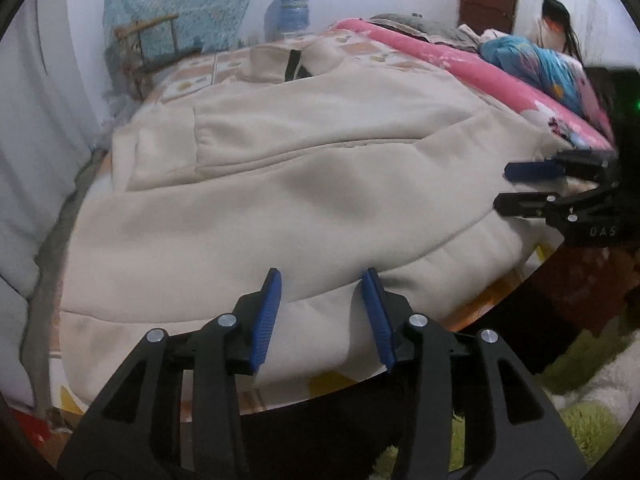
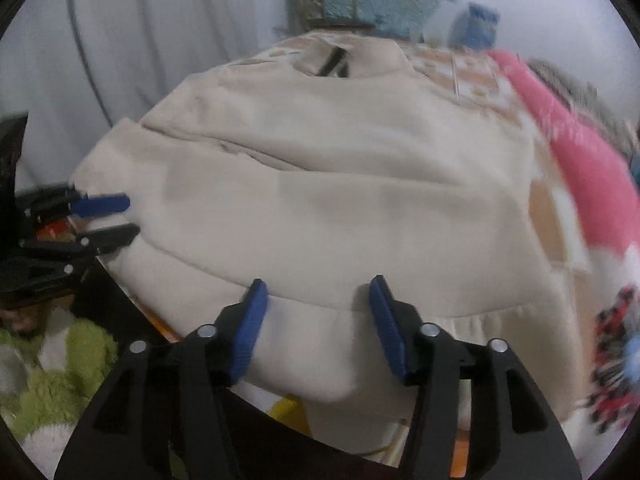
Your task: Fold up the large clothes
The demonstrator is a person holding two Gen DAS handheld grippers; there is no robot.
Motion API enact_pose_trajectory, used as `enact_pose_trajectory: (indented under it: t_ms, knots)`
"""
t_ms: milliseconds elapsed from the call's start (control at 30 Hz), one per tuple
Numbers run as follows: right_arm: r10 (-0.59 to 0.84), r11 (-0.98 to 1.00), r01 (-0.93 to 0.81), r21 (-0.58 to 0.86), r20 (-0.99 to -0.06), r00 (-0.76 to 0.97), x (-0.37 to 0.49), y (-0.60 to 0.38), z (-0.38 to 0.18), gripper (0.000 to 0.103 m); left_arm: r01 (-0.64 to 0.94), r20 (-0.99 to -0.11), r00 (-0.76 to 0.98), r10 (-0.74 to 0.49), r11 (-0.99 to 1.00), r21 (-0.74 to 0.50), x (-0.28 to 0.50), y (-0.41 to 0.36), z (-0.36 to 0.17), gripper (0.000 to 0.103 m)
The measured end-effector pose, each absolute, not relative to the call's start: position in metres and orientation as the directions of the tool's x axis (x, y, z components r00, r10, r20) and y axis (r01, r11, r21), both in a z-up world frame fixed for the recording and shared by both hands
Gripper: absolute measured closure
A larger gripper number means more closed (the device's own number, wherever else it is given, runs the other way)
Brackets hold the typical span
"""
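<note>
While the big cream fleece sweatshirt lies spread flat across the bed, both tools are parked at its near hem, and neither one is gripping anything. The garment's collar with a dark strap or tag sits at the far end, the ribbed hem hangs a bit over the near edge of the bed, and there's a fold line running across the middle, so it looks partly folded already.

The left tool has its blue pads about half apart, one on each side of a bit of the hem. The cloth sits in the gap, but the pads aren't pressing on it. Same deal with the right tool: jaws around halfway open, hem fabric lying between them, nothing pinched. In the left wrist view the right tool pokes in from the right edge, over the sweatshirt's right side, jaws visibly parted there too.

Under the sweatshirt is a peach and white patterned bed sheet, and along the right side runs a pink printed blanket with a blue bundle of cloth on it. Far off there's a big blue water jug, a light blue knitted cloth hung over a small wooden chair, and a person sitting at the far right. Down on the floor near the bed lies a fluffy green and white rug.
</note>
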State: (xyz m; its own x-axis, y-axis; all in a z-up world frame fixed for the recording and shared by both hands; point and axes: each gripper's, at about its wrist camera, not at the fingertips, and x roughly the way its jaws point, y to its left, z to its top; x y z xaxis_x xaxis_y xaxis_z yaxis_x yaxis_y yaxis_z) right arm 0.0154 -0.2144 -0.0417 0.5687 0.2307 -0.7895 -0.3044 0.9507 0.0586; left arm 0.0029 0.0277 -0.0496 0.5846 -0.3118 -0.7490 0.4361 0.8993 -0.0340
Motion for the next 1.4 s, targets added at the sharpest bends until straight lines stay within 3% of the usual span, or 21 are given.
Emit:
enact_pose_trajectory:
  t_ms: [167,367,467,567,700,900,1067,1400]
  knots:
    - [0.186,0.967,-0.254,0.028,-0.760,0.623,0.015,-0.223,-0.020,0.050,0.407,-0.726,0.625,-0.287,0.914,-0.011,0.009,0.032,-0.031,0.059]
    - [0.073,0.995,-0.092,0.022,-0.799,0.597,0.041,-0.250,-0.042,0.049,0.256,-0.769,0.613,-0.179,0.967,-0.021,0.042,0.037,-0.042,0.045]
    - [0.080,0.996,-0.088,0.034,-0.797,0.599,0.045,-0.250,-0.040,0.048,0.246,-0.788,0.593,-0.165,0.969,-0.018,0.047,0.034,-0.037,0.043]
    - [0.086,0.994,-0.104,0.027,-0.776,0.625,0.043,-0.246,-0.027,0.037,0.230,-0.791,0.586,-0.175,0.972,-0.044,0.052,0.030,-0.028,0.026]
    - [0.113,0.992,-0.113,0.052,-0.756,0.645,0.048,-0.239,-0.017,0.025,0.209,-0.806,0.580,-0.120,0.978,0.006,0.062,0.011,-0.027,0.018]
    - [0.079,0.996,-0.079,0.039,-0.780,0.620,0.065,-0.231,-0.024,0.022,0.149,-0.831,0.556,-0.012,0.985,0.086,0.074,-0.004,-0.039,0.014]
    - [0.030,0.998,-0.066,-0.010,-0.816,0.577,0.075,-0.226,-0.044,0.012,0.134,-0.835,0.550,-0.020,0.989,0.065,0.074,0.000,-0.041,0.012]
    - [0.021,0.997,-0.069,-0.021,-0.828,0.560,0.078,-0.222,-0.045,0.007,0.124,-0.841,0.541,-0.028,0.991,0.047,0.075,0.003,-0.043,0.010]
